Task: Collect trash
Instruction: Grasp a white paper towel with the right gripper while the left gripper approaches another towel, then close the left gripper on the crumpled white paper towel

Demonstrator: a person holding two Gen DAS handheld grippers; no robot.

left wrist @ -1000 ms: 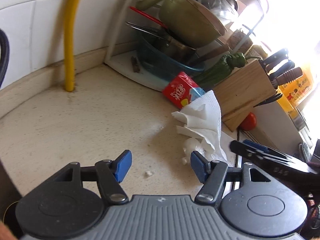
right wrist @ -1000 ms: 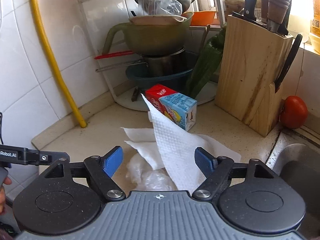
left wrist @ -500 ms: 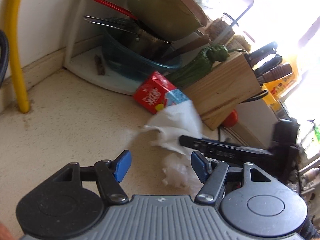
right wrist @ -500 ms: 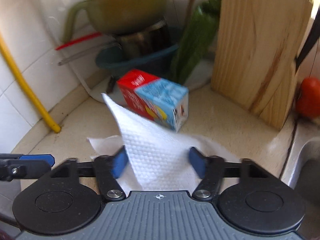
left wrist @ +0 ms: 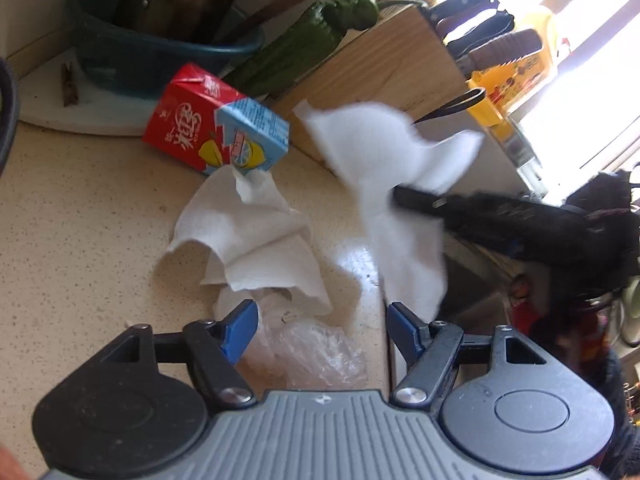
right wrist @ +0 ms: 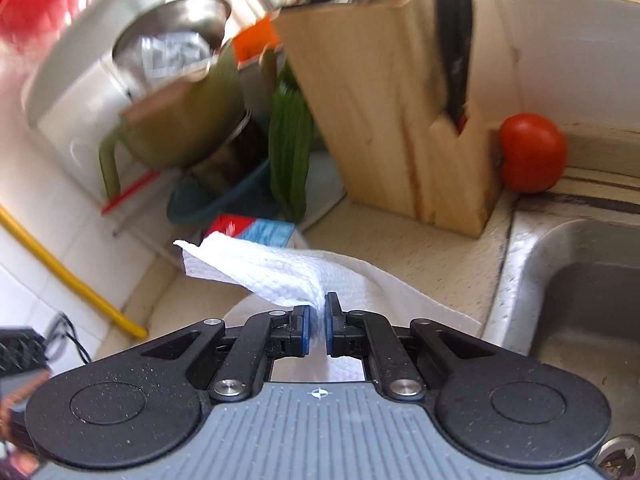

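My right gripper [right wrist: 316, 320] is shut on a white paper towel [right wrist: 272, 276], pinching one corner so the sheet hangs lifted off the counter. In the left wrist view that lifted towel [left wrist: 388, 168] dangles from the right gripper [left wrist: 400, 200] at the right. A second crumpled paper towel [left wrist: 248, 248] lies on the speckled counter against a red and blue juice carton [left wrist: 216, 136]. My left gripper [left wrist: 320, 328] hovers low over crumpled clear plastic [left wrist: 316, 356]. Its jaws are opening, with the plastic lying between the blue pads, which do not press on it.
A wooden knife block [right wrist: 400, 120] stands behind the carton, with a tomato [right wrist: 532, 152] to its right. A steel sink [right wrist: 580, 320] drops off at the right. Stacked pots in a blue basin [left wrist: 160, 52] and a green pepper [left wrist: 304, 44] crowd the back corner.
My right gripper has shut on the top paper towel and lifted it off the pile. My left gripper has moved in toward the pile, now low over the clear plastic.
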